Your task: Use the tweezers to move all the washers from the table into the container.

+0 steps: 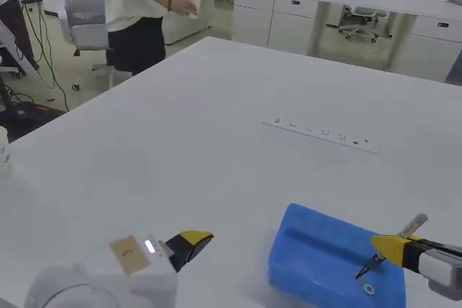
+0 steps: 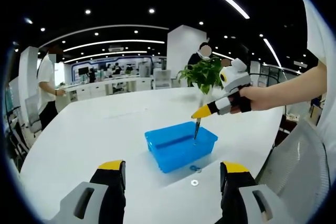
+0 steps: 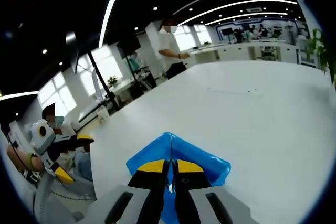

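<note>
A blue container (image 1: 317, 250) sits on the white table near its front edge. My right gripper (image 1: 382, 250) is shut on thin metal tweezers (image 1: 364, 270), whose tips point down into the container. A small washer (image 1: 369, 290) lies on the blue just below the tips. In the left gripper view the tweezers (image 2: 196, 128) dip into the container (image 2: 178, 145), and two washers (image 2: 195, 182) lie on the table in front of it. My left gripper (image 2: 173, 182) is open and holds nothing, left of the container (image 3: 210, 163). The right gripper (image 3: 170, 174) pinches the tweezers (image 3: 170, 153).
A row of sockets (image 1: 321, 133) is set into the table (image 1: 180, 142) past the container. A person (image 1: 141, 12) stands beyond the far left corner, near desks and chairs. A white cup (image 1: 2, 148) sits at the left edge.
</note>
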